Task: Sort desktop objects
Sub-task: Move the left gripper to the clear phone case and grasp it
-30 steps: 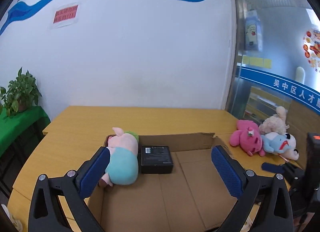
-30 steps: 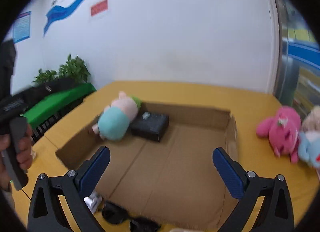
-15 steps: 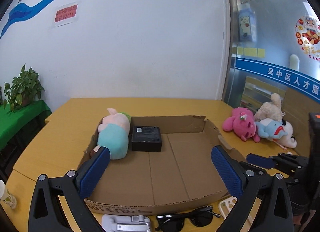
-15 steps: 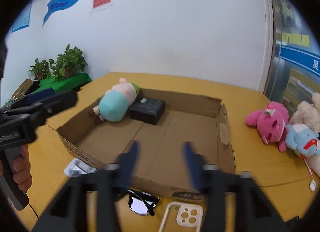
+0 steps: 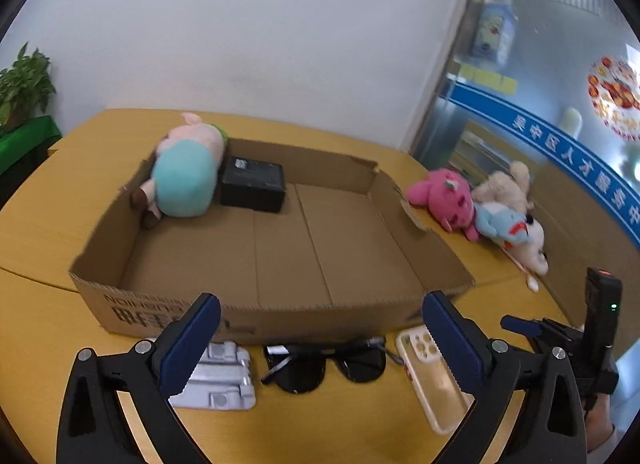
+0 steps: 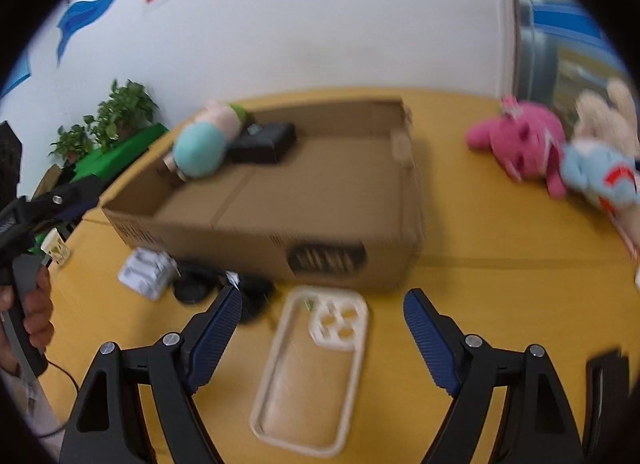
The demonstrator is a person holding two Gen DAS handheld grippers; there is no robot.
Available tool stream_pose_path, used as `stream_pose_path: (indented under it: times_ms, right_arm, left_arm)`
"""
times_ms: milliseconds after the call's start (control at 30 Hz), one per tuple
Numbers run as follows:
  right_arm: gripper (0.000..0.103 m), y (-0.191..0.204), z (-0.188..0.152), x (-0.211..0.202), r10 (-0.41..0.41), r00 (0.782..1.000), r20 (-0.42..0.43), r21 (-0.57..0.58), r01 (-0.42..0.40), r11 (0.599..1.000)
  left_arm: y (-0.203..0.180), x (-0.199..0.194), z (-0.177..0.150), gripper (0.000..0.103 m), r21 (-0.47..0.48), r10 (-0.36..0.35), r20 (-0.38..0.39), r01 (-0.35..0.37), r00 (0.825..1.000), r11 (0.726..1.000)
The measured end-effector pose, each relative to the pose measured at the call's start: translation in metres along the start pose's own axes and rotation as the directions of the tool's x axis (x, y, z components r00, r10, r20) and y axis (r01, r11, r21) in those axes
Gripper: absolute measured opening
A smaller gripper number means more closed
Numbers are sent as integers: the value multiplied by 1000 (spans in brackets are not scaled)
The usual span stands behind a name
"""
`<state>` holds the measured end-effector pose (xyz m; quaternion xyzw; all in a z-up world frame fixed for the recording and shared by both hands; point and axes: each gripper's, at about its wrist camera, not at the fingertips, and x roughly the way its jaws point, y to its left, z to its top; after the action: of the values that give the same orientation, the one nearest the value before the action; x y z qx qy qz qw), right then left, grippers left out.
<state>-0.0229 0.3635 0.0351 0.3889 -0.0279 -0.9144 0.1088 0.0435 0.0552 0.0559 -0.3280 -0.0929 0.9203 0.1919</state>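
in the left wrist view, the shallow brown cardboard box (image 5: pixel 280 248) fills the middle of the yellow bench (image 5: pixel 44 220), with a pink and teal plush pig (image 5: pixel 186 176) and a flat black box (image 5: pixel 253 183) already lying in its upper left corner. along the lower edge, left to right, lie a silver folding stand (image 5: pixel 218 378), black sunglasses (image 5: pixel 326 362) and a clear cream phone case (image 5: pixel 434 374), none yet sorted. the left gripper (image 5: pixel 320 348) hovers above them, fingers wide and empty. in the right wrist view the right gripper (image 6: pixel 322 338) hangs over the phone case (image 6: pixel 314 368); its fingers have just been opening, stand wide and hold nothing. the step looks like the approach to a pickup: next, lower onto the case, close across its width, then lift it over the box wall. at upper right, a pink plush (image 6: pixel 520 142) and a blue plush (image 6: pixel 598 174) wait.
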Motion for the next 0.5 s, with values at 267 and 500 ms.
stream_pose_path:
  times_ms: [267, 500]
  right_arm:
    - [83, 19, -56, 29, -2, 986, -169, -62, -9, 998]
    - [82, 45, -74, 44, -99, 975, -198, -147, 70, 987]
  left_arm:
    - [-1, 28, -27, 102, -82, -87, -137, 77, 987, 994]
    - [-14, 38, -45, 102, -64, -119, -185, 109, 976, 992]
